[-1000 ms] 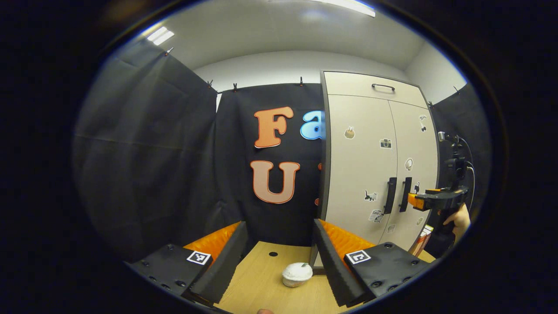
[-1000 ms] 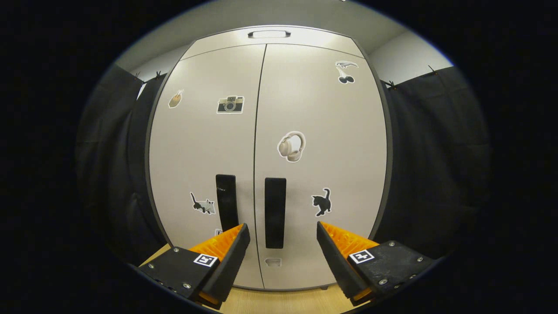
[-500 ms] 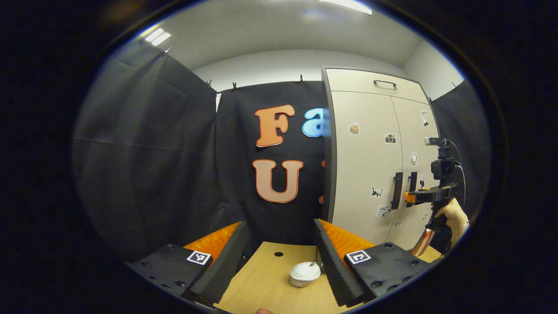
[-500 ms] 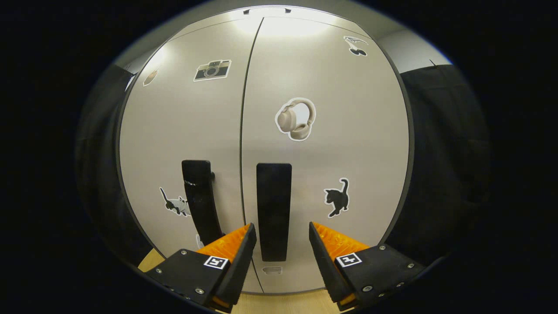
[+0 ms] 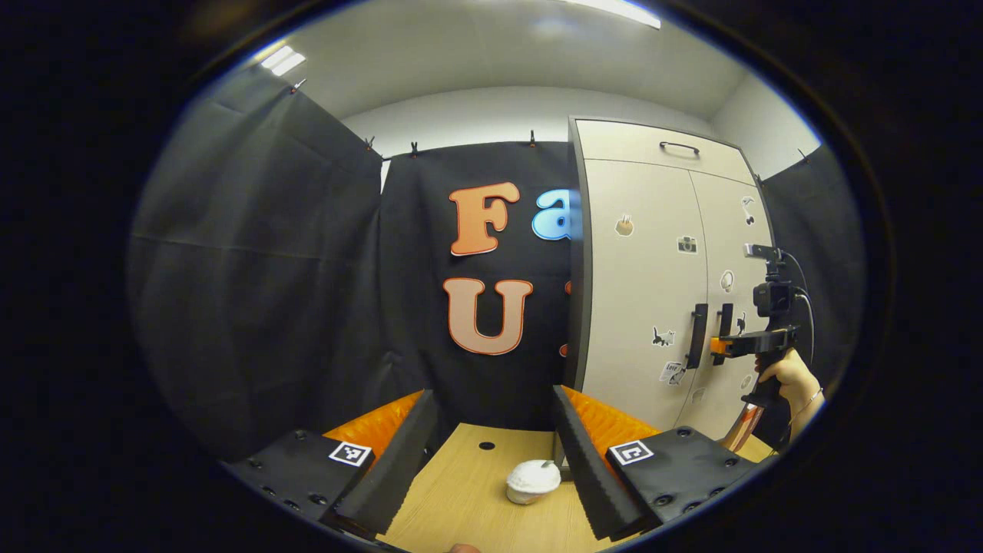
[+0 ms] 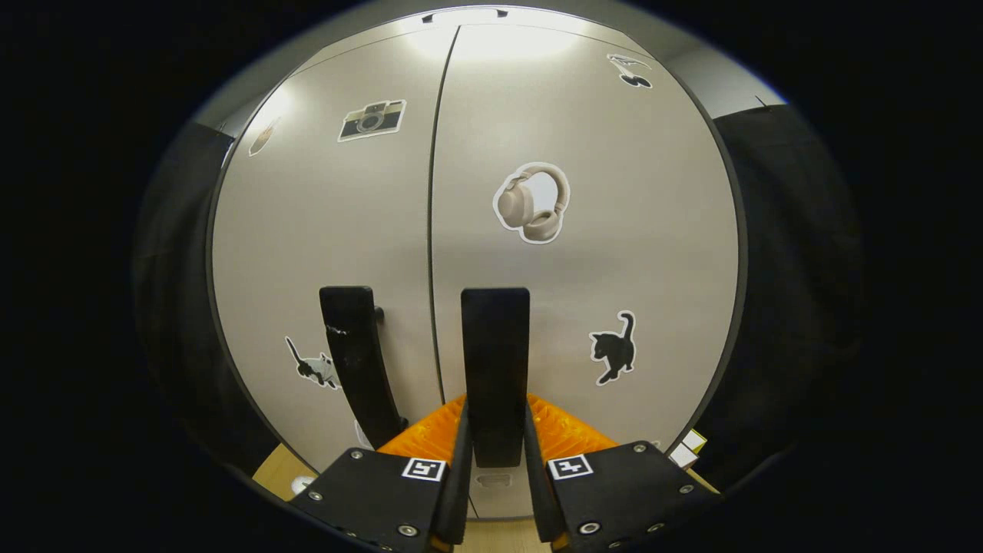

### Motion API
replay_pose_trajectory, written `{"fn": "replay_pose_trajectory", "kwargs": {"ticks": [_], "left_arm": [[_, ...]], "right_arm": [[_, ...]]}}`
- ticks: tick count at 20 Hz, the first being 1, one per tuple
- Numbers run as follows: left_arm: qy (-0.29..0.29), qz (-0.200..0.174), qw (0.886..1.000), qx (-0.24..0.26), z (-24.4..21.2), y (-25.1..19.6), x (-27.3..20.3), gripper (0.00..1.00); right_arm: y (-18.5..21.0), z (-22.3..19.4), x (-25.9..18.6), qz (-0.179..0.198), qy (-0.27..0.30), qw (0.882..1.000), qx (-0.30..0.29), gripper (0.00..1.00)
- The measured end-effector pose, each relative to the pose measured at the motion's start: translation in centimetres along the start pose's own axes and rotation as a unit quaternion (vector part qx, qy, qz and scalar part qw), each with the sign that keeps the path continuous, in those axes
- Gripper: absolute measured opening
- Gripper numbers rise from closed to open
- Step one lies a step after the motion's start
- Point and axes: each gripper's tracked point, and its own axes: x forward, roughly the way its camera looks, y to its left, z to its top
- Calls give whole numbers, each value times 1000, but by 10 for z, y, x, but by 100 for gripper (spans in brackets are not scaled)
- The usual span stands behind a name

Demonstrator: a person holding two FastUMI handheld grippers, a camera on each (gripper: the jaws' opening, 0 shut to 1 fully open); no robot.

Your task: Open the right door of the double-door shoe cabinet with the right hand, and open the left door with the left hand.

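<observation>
The right gripper [image 6: 495, 461] has just closed, seemingly clamping the right door handle [image 6: 495, 369] between its fingers, ready to pull, while the left gripper [image 5: 491, 453] waits open.

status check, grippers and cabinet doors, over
Right gripper shut on right door handle. Left gripper open, hovering over the table, off the cabinet. Both doors shut, left door handle untouched. Nothing in the way.

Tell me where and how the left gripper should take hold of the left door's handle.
Grip the left door handle across its narrow width, near mid-height, coming straight at the door front. It is a tall upright bar standing off the left door, so jaws can close from either side, as the right gripper does on the right door handle.
</observation>
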Motion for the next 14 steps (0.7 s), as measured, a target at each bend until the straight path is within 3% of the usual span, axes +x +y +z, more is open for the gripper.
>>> {"fn": "replay_pose_trajectory", "kwargs": {"ticks": [8, 14], "left_arm": [[9, 12, 1000, -11, -5, 6, -16, 97], [0, 9, 1000, -9, 4, -4, -35, 97]], "right_arm": [[-2, 1, -15, 15, -7, 1000, 9, 11], [-8, 2, -35, 16, -10, 1000, 10, 8]]}}
